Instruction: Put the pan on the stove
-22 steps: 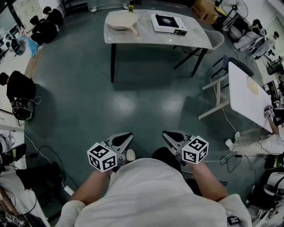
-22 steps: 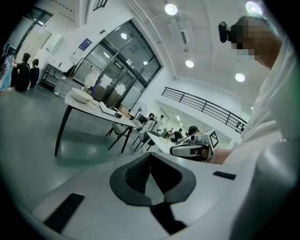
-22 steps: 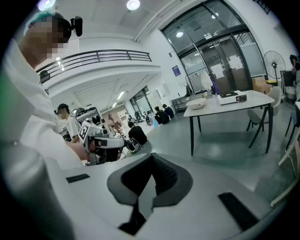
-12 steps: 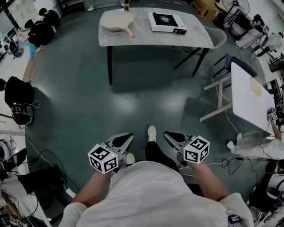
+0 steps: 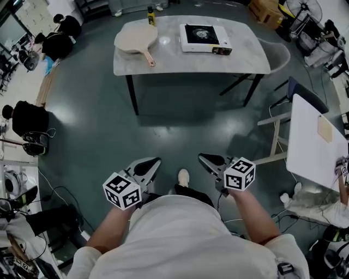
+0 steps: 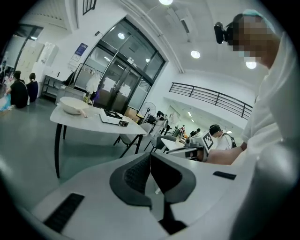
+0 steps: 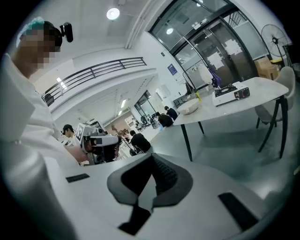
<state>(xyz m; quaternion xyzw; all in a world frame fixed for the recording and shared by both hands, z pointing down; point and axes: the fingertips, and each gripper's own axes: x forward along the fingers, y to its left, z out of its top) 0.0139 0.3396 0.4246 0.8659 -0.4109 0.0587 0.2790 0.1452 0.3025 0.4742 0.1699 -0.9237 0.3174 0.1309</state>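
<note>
Table (image 5: 245, 54) nearer than before, pan (image 5: 135, 38) (perhaps face-down) left of stove (image 5: 203, 38); left gripper (image 5: 155, 161), right gripper (image 5: 203, 158) jaws together, empty.

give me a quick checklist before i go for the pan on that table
1. Pan on the table, handle toward the near edge: ok.
2. Stove top bare, to the right of the pan: ok.
3. Left gripper and right gripper empty: ok.
4. Jaws open to take the handle: not ok, both pairs are together.
5. Pan within reach: not ok, the table stands across the floor from both grippers.
6. Yellow bottle apart from the pan: cannot tell, it stands close behind the rim.
</note>
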